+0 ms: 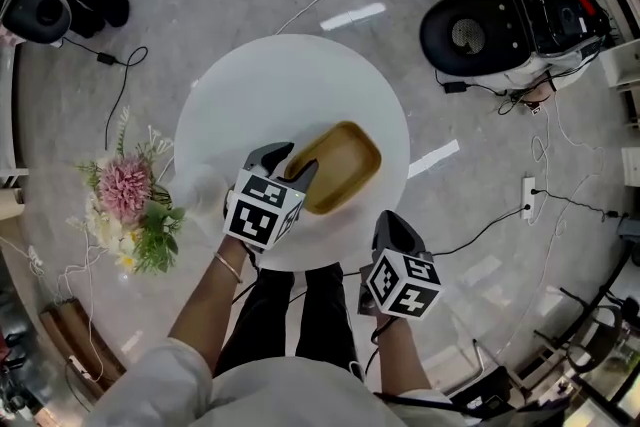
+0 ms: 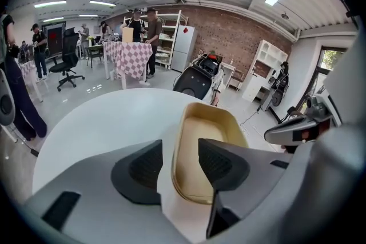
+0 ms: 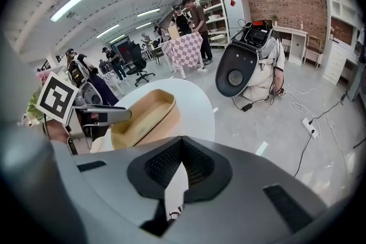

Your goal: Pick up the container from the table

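A bunch of flowers (image 1: 128, 203) sits just beside the left edge of the round white tabletop (image 1: 250, 80). The left tongs (image 1: 288, 163) are spread wide and angled down over the near end of the tan container (image 1: 345, 163), one pad outside its wall and one inside, so closing would likely pinch that rim; neither pad looks pressed on it yet. The empty container rests flat near the tabletop's front edge. At right, the right tongs (image 3: 180, 144) are pressed together on nothing, held off the tabletop, apparently to stay clear
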